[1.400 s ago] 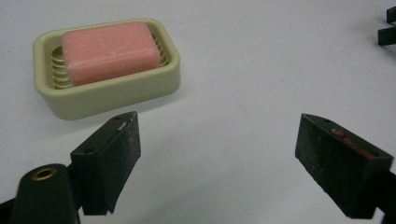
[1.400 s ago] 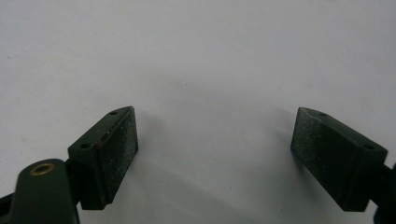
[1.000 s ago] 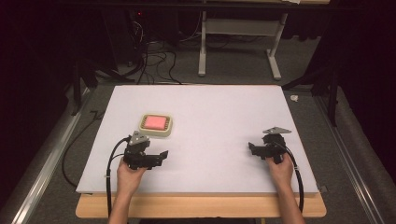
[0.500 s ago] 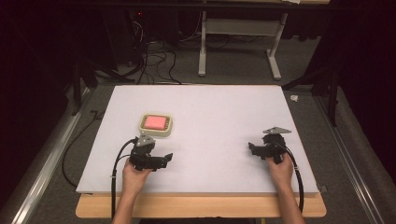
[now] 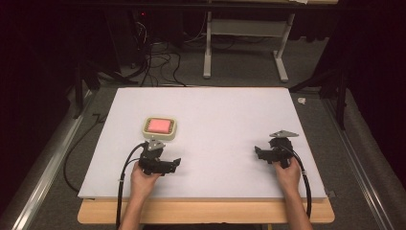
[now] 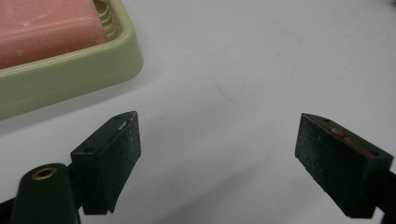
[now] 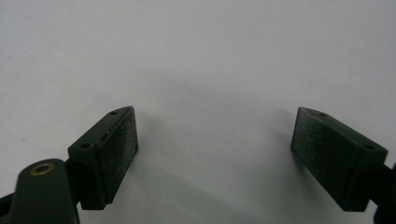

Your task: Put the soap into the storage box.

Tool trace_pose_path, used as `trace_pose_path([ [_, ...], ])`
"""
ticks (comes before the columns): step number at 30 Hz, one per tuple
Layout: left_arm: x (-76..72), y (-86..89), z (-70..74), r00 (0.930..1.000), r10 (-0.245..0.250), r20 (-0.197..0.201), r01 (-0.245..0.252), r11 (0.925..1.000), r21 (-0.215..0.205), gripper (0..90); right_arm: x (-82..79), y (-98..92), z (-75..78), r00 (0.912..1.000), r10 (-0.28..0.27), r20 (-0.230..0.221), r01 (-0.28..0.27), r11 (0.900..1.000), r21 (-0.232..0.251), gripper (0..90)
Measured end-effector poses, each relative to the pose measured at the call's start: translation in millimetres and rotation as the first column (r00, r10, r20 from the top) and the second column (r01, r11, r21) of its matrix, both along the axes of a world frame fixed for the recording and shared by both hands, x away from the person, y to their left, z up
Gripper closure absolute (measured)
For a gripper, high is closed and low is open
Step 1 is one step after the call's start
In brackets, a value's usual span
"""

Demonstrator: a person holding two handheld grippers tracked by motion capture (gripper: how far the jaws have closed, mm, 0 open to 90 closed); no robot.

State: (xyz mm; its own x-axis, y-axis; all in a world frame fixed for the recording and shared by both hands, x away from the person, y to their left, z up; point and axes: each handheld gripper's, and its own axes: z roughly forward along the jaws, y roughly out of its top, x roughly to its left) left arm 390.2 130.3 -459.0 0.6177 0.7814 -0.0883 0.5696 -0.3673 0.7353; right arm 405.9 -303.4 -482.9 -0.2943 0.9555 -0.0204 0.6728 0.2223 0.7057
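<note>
Soap dish (image 6: 70, 70) just beyond left gripper (image 6: 217, 154), apart

Soap dish (image 6: 60, 65) with pink soap (image 6: 46, 28) cut off by frame's top-left edge.

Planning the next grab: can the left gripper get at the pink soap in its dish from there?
Probably yes: the left gripper stands open beside the dish, and nothing lies between it and the pink soap.
</note>
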Motion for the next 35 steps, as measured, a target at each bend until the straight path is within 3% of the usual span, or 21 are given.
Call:
trace_pose_path([
  [12,6.4,-9.1,-10.9,1.0,0.0,-0.001,0.001,0.9995,0.03,15.2,-0.1,0.0,0.0,1.0,0.0,0.0,0.0,1.0,0.0,15.5],
  [24,11.4,-20.6,-23.5,0.9998,-0.004,0.017,0.002,0.9958,0.091,15.1,0.0,0.0,0.0,1.0,0.0,0.0,0.0,1.0,0.0,15.4],
  [35,12.3,-21.6,-28.2,0.9995,-0.003,0.031,0.001,0.9981,0.061,14.7,0.0,0.0,0.0,1.0,0.0,0.0,0.0,1.0,-0.001,15.4],
])
